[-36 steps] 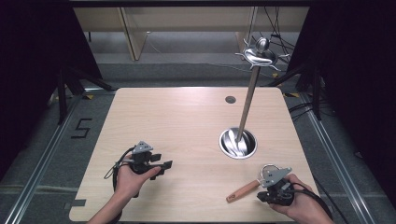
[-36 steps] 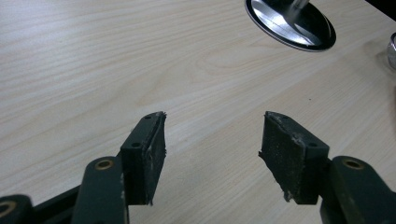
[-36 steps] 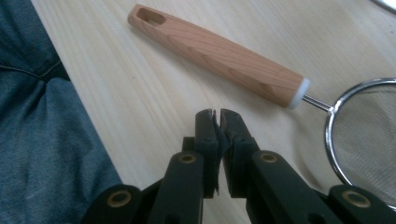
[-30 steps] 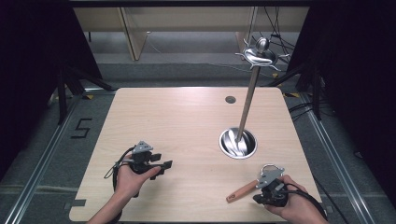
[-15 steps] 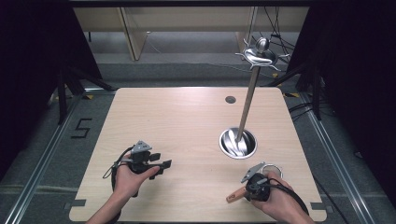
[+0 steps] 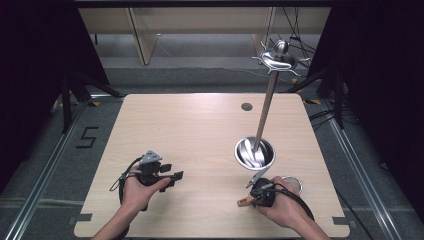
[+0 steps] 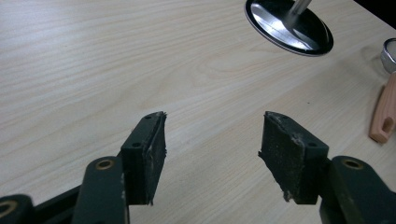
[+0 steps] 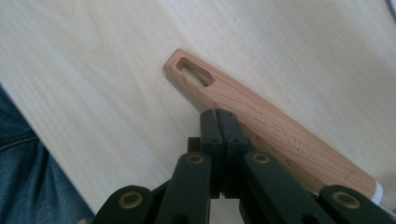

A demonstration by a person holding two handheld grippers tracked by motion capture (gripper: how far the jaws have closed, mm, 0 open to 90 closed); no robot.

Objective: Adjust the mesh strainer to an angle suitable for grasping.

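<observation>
My right gripper (image 8: 219, 122) has its jaws pressed together, tips just beside the wooden handle (image 8: 261, 126) lying slantwise on the table (image 8: 93, 84).

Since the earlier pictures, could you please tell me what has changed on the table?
The right tool slid leftward over the wooden handle, jaws shut, gripping nothing. The left tool stayed put, open; the metal stand and the handle did not move.
</observation>
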